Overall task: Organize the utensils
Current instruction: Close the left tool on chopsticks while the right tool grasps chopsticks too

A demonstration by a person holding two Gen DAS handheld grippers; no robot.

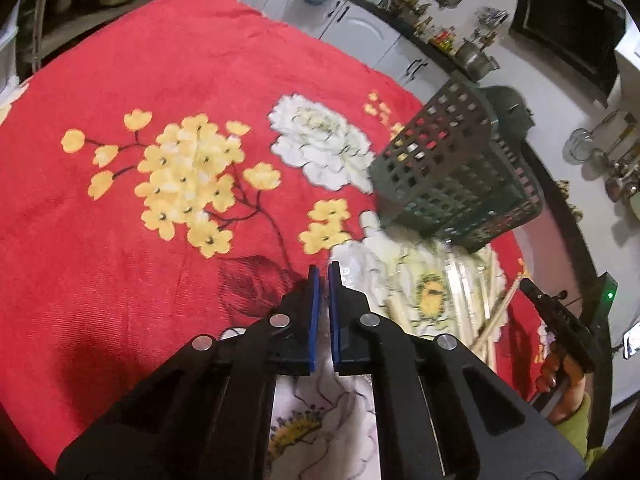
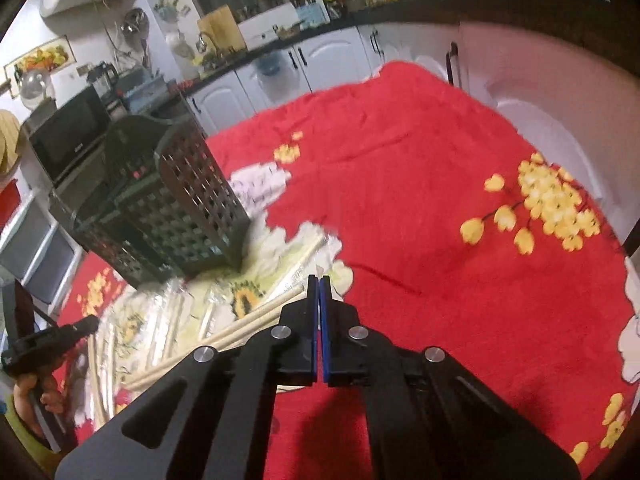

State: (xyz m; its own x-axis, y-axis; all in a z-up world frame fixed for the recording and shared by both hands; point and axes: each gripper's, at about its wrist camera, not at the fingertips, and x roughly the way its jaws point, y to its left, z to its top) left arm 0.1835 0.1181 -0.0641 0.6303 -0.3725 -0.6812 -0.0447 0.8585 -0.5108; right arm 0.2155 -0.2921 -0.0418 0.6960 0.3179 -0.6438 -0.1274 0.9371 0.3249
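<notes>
Wooden chopsticks (image 2: 256, 316) lie loose on my red cloth (image 2: 420, 208) beside the empty-looking green holder (image 2: 168, 208), none sorted; my left gripper (image 1: 323, 276) and right gripper (image 2: 319, 284) are closed, holding nothing.

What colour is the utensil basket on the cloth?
Dark green basket, clearest in the left wrist view.
</notes>
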